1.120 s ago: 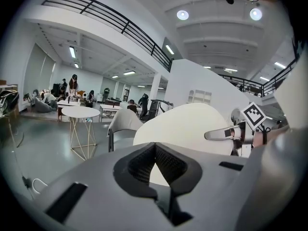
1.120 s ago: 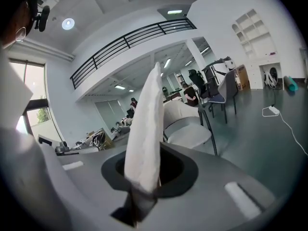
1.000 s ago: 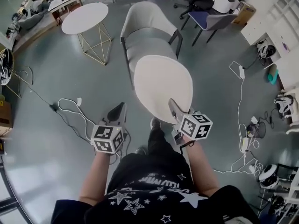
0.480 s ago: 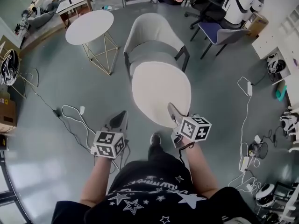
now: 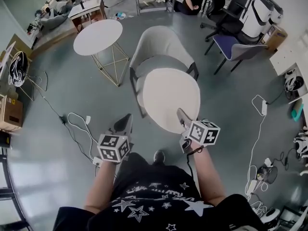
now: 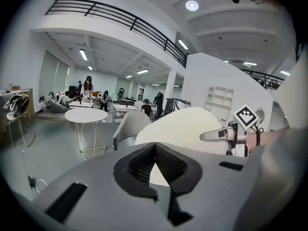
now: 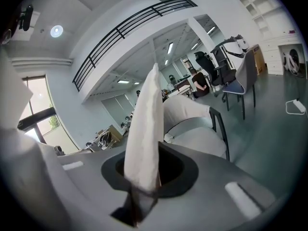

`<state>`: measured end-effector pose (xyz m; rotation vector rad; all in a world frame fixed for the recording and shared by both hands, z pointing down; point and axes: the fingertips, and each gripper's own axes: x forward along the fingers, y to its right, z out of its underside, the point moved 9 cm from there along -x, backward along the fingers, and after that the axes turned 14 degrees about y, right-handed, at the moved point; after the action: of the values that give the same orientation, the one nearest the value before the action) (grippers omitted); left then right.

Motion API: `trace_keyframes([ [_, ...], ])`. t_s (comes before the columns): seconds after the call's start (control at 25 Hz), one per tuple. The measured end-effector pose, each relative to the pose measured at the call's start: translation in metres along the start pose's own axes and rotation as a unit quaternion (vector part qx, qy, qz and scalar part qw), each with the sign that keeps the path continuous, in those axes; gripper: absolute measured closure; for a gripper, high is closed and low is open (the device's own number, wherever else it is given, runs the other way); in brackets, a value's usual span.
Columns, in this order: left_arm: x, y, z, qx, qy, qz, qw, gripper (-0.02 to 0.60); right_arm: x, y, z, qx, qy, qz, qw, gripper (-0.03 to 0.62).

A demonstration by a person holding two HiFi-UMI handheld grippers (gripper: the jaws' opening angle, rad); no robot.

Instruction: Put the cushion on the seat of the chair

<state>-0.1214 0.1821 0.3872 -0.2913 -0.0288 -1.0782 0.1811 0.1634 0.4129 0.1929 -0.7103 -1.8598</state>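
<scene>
Over the chair point(image 5: 161, 44), the cushion point(image 5: 171, 97), pinched at its near edge by the right gripper point(image 5: 182, 115), wants lowering flat and centred; the left gripper point(image 5: 126, 120) is closed, empty.

Black shirt point(image 5: 159, 196) with white stars; marker cubes on left gripper point(image 5: 126, 119), right gripper point(image 5: 181, 113)

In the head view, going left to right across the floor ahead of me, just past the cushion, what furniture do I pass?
round white table → grey chair → blue-seated chair
</scene>
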Motion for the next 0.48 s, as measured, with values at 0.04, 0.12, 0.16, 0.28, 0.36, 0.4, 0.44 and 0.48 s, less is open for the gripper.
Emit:
trace_keyframes([
  [0.04, 0.001, -0.002, -0.001, -0.007, -0.001, -0.004, 1.0000, 0.572, 0.004, 0.002, 0.001, 0.005, -0.003, -0.002, 1.000, 0.533],
  [0.12, 0.001, -0.005, -0.001, -0.015, -0.004, -0.011, 0.9998, 0.572, 0.013, 0.005, 0.005, 0.012, -0.012, -0.005, 1.000, 0.534],
  [0.16, 0.002, -0.007, -0.001, -0.013, -0.007, -0.016, 0.9998, 0.572, 0.018, 0.006, 0.007, 0.016, -0.019, -0.006, 1.000, 0.534],
  [0.28, 0.007, -0.018, 0.002, -0.011, -0.018, -0.026, 0.9994, 0.572, 0.033, 0.009, 0.012, 0.034, -0.032, -0.003, 0.999, 0.534],
  [0.36, 0.014, -0.028, 0.007, -0.018, -0.029, -0.027, 0.9991, 0.572, 0.041, 0.010, 0.013, 0.042, -0.038, 0.002, 0.998, 0.533],
  [0.4, 0.019, -0.033, 0.011, -0.022, -0.036, -0.026, 0.9988, 0.572, 0.044, 0.011, 0.014, 0.043, -0.041, 0.005, 0.998, 0.533],
  [0.44, 0.025, -0.038, 0.015, -0.024, -0.044, -0.023, 0.9985, 0.572, 0.047, 0.013, 0.014, 0.042, -0.045, 0.009, 0.998, 0.533],
  [0.48, 0.032, -0.042, 0.018, -0.026, -0.052, -0.019, 0.9981, 0.572, 0.049, 0.015, 0.014, 0.041, -0.049, 0.014, 0.998, 0.533],
])
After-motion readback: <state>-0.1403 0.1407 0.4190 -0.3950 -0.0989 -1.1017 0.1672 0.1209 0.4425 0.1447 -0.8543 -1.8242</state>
